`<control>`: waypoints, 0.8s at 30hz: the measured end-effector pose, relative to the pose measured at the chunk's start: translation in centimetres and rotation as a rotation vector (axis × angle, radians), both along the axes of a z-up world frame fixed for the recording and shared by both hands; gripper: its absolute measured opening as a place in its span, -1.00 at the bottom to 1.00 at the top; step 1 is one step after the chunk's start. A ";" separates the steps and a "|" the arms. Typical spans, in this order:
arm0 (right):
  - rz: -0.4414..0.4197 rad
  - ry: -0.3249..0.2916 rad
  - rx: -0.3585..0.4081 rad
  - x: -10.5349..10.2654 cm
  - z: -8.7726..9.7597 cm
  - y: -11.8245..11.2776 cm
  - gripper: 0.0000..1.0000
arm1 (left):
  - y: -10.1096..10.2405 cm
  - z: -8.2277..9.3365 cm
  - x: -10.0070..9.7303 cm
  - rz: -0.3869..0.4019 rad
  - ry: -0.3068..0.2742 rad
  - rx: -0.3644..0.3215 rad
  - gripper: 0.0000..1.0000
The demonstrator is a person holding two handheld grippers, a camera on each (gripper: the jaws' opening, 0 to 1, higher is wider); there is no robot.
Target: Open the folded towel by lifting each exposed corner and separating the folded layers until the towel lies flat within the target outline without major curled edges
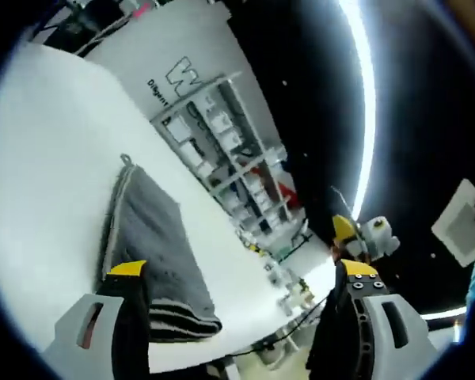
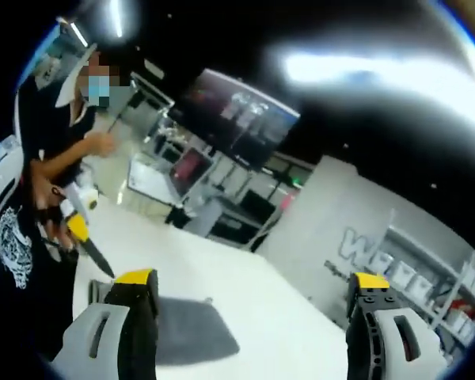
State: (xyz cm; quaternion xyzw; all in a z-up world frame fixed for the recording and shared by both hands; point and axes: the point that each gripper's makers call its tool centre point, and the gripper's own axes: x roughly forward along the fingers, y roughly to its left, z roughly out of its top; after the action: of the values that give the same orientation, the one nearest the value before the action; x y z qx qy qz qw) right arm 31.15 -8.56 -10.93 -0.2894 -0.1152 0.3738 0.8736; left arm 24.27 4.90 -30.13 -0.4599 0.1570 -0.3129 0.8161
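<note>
A grey folded towel (image 1: 154, 237) lies on the white table (image 1: 47, 158), with a striped hem at its near end and a small loop at its far corner. My left gripper (image 1: 242, 268) hovers above the table, open, with its left jaw over the towel's near end and nothing between the jaws. In the right gripper view the same towel (image 2: 194, 328) lies flat on the table (image 2: 222, 269), partly hidden behind the left jaw. My right gripper (image 2: 253, 279) is open and empty, above the towel. The left gripper (image 2: 81, 231) comes in from the left, held by a person.
Shelving with boxes (image 1: 222, 150) stands beyond the table's far edge, by a white wall with a logo (image 1: 182, 75). A person in a black shirt (image 2: 24, 237) stands at the table's left end. A large screen (image 2: 237, 119) and carts sit behind.
</note>
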 end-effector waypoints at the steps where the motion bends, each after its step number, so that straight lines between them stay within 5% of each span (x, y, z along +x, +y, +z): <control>1: 0.002 -0.001 -0.002 -0.1 0.0 0.2 1.00 | -0.3 -0.2 -0.4 -0.012 0.027 -0.011 0.84; 11: 0.010 0.001 -0.008 -0.9 0.9 1.6 1.00 | -1.9 -3.3 -2.1 -0.069 0.153 -0.047 0.75; 16: 0.019 0.006 -0.035 -0.7 0.4 2.1 1.00 | -1.8 -2.8 -1.4 -0.033 0.138 -0.099 0.69; 24: 0.031 0.040 -0.048 1.0 -0.4 3.5 0.99 | -0.4 -3.4 -0.6 0.038 0.166 -0.081 0.82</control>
State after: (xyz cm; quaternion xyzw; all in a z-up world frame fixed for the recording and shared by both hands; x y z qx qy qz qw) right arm 32.18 -5.08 -11.30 -0.3010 -0.0929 0.3958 0.8626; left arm 23.66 4.48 -33.56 -0.5197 0.2027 -0.2643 0.7868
